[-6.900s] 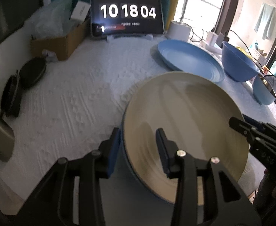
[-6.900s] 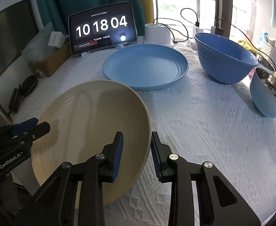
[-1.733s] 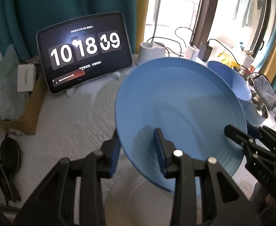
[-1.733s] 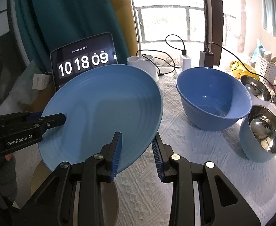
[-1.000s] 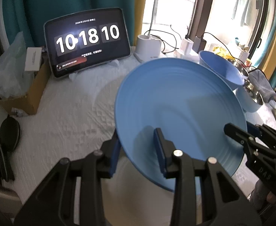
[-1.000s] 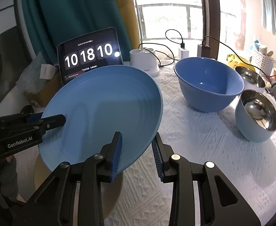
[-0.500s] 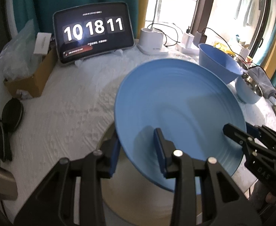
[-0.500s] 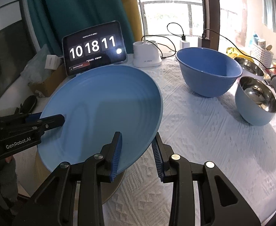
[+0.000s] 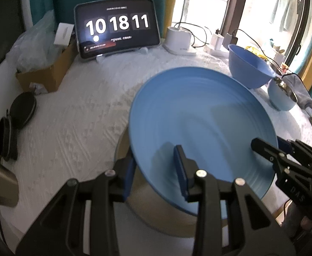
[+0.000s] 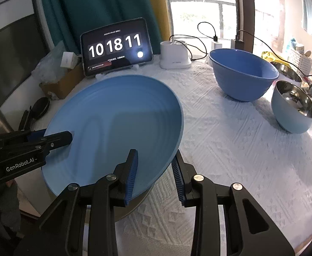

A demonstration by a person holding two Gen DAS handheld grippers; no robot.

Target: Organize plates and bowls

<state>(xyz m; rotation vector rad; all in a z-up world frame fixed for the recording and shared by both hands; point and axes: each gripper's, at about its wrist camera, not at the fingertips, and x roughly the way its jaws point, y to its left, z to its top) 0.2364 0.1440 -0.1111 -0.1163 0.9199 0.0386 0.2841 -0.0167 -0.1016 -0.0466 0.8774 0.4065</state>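
A wide blue plate (image 9: 200, 123) hangs tilted a little above the table, carried by both grippers at opposite rims. My left gripper (image 9: 153, 157) is shut on its near left rim, one pad under it and one on top. My right gripper (image 10: 155, 155) is shut on the near right rim of the blue plate (image 10: 117, 125). Each gripper shows in the other's view: the right gripper (image 9: 262, 147), the left gripper (image 10: 68, 136). A beige plate (image 9: 162, 200) lies on the cloth directly below, mostly hidden; a sliver of the beige plate (image 10: 134, 210) shows.
A big blue bowl (image 10: 243, 79) and a smaller steel-lined blue bowl (image 10: 294, 108) stand at the right. At the back are a tablet clock (image 10: 115, 47) and a white charger (image 10: 175, 57). A cardboard box (image 9: 47, 72) and black cases (image 9: 21, 106) sit at the left edge.
Both grippers have carried the blue plate toward the near table edge and slightly down. More of the beige plate now shows beneath it. The grips are unchanged.
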